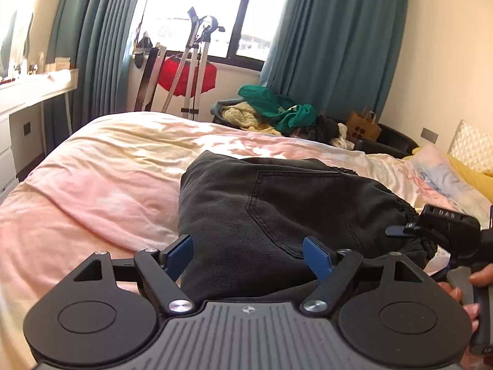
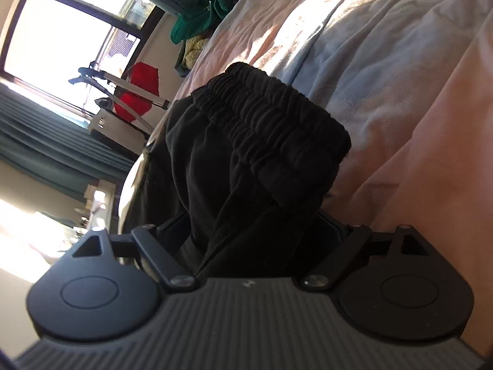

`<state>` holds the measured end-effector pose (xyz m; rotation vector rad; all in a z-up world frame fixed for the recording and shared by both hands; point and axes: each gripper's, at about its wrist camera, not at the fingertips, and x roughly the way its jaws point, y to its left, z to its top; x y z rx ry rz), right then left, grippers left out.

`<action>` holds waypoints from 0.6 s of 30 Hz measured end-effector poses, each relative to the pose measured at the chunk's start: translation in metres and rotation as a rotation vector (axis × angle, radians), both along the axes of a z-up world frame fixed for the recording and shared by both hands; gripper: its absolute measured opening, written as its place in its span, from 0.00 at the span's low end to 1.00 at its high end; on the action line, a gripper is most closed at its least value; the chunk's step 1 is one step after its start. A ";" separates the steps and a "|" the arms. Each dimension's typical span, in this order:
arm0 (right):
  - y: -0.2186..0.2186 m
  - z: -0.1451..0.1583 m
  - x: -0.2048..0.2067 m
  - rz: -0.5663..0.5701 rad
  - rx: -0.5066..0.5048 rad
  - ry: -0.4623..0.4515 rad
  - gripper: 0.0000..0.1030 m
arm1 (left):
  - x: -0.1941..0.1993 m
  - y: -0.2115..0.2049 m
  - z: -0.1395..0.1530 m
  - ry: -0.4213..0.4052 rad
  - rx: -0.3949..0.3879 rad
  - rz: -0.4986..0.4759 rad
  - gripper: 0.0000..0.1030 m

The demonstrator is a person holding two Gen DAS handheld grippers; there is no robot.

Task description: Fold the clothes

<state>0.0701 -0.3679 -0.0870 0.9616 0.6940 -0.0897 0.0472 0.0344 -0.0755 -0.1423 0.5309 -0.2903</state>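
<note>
Folded black trousers (image 1: 286, 203) with a back pocket and an elastic waistband lie on the pink bedspread (image 1: 92, 191). My left gripper (image 1: 249, 257) is open, its blue pads on either side of the trousers' near edge. My right gripper (image 1: 400, 231) shows at the right of the left wrist view, at the waistband end. In the right wrist view the trousers (image 2: 246, 154) fill the space between my right gripper's (image 2: 255, 231) wide-apart fingers, whose tips the cloth hides; the view is rolled sideways. I cannot tell whether they pinch the cloth.
A pile of green and yellow clothes (image 1: 271, 111) lies on a chair beyond the bed. A paper bag (image 1: 363, 126), a pillow (image 1: 471, 145), a white desk (image 1: 34, 89), a stand with a red cloth (image 1: 188, 74) and teal curtains surround the bed.
</note>
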 end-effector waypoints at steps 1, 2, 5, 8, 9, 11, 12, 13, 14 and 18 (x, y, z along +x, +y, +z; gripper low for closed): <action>0.003 -0.003 0.002 0.000 -0.019 0.021 0.85 | 0.002 0.003 -0.001 0.011 -0.011 0.013 0.79; 0.006 -0.007 0.005 -0.001 -0.036 0.042 0.85 | 0.004 0.006 -0.002 0.023 -0.022 0.026 0.80; 0.009 -0.014 0.010 0.025 0.024 -0.006 0.86 | 0.009 0.014 -0.006 0.071 -0.055 0.061 0.81; 0.013 -0.008 0.010 0.074 0.093 -0.110 0.88 | 0.016 0.019 -0.012 0.113 -0.084 0.081 0.81; 0.015 -0.003 0.008 0.081 0.093 -0.138 0.88 | 0.018 0.020 -0.014 0.125 -0.096 0.085 0.81; 0.015 0.002 0.003 0.081 0.106 -0.179 0.88 | 0.022 0.025 -0.016 0.146 -0.130 0.099 0.81; 0.014 0.001 0.002 0.066 0.125 -0.179 0.88 | 0.025 0.027 -0.017 0.155 -0.149 0.107 0.81; 0.012 -0.003 0.001 0.046 0.147 -0.166 0.88 | 0.027 0.030 -0.018 0.163 -0.163 0.116 0.82; 0.011 -0.008 0.001 0.030 0.162 -0.148 0.87 | 0.030 0.032 -0.018 0.168 -0.173 0.125 0.83; 0.008 -0.012 0.000 -0.014 0.168 -0.112 0.78 | 0.048 0.042 -0.025 0.211 -0.237 0.156 0.92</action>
